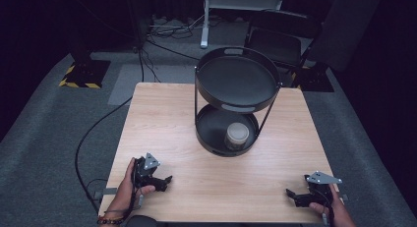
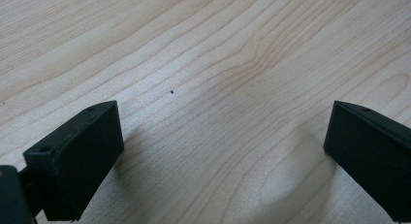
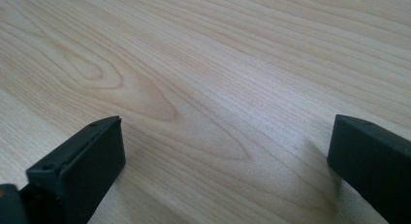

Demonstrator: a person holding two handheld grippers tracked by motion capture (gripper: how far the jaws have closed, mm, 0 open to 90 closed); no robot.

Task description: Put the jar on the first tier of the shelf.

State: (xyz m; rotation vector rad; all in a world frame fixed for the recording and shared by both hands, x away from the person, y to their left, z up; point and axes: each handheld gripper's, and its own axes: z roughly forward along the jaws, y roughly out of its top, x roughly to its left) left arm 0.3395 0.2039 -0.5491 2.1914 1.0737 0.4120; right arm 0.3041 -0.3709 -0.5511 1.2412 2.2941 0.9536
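Observation:
A black two-tier round tray stand [image 1: 237, 77] stands at the middle back of the wooden table [image 1: 167, 119]. A clear jar with pale contents [image 1: 236, 135] sits on its lower tray. My left gripper [image 1: 163, 183] rests near the table's front left, held by a hand, and is open. My right gripper [image 1: 293, 195] rests near the front right and is open too. In the left gripper view the gripper [image 2: 223, 136] has its jaws wide apart over bare wood. The right gripper view shows its gripper [image 3: 225, 146] the same way, nothing between the jaws.
The upper tray [image 1: 236, 97] overhangs the jar. A black cable [image 1: 86, 138] trails off the table's left side onto the grey carpet. A folding chair [image 1: 278, 38] and a white stand base [image 1: 206, 20] are behind the table.

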